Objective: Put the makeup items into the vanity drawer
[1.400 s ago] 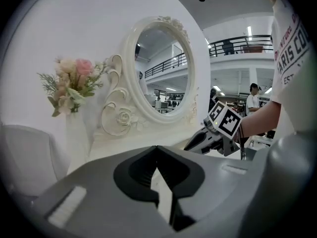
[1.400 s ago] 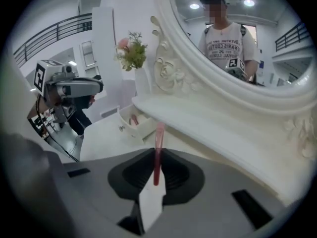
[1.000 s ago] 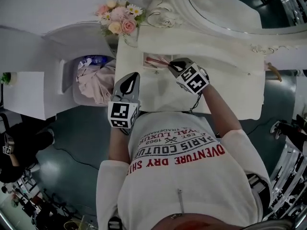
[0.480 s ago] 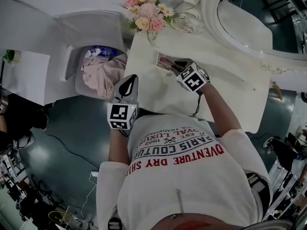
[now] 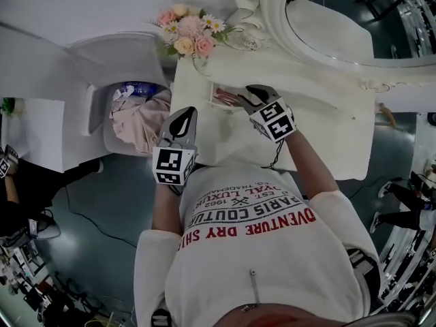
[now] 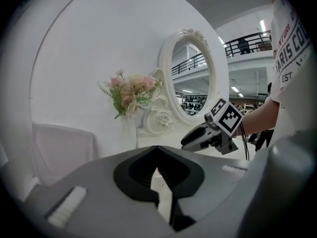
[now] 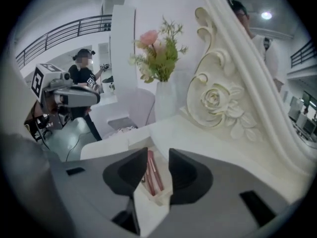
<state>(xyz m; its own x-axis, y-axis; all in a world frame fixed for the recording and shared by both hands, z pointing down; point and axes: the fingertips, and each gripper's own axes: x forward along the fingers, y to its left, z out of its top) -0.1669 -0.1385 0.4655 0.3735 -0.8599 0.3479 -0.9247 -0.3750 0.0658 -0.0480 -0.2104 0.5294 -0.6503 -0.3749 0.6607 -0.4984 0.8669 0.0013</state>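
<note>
A small drawer [image 5: 216, 87] stands open in the white vanity top [image 5: 320, 135]. Slim red and pink makeup sticks [image 7: 152, 175] lie inside it. My right gripper [image 5: 245, 94] hovers at the drawer's right end. Its jaws have just been opening and now stand apart [image 7: 158, 152], with the sticks showing below the gap and nothing pressed between the pads. My left gripper [image 5: 187, 110] hangs at the vanity's front left edge, apart from the drawer. Its jaw tips meet [image 6: 157, 148] and hold nothing. The right gripper [image 6: 190, 139] also shows in the left gripper view.
A vase of pink flowers [image 5: 187, 36] stands at the vanity's back left corner, beside the ornate oval mirror [image 5: 327, 26]. Left of the vanity is a white tub chair [image 5: 109, 53] with a pink cloth [image 5: 139, 118] on it. A person [image 7: 85, 78] stands further off.
The right gripper's jaws have spread apart over the drawer and the gripper has lifted slightly. The head view has swung a little. The left gripper keeps its place at the vanity's edge.
</note>
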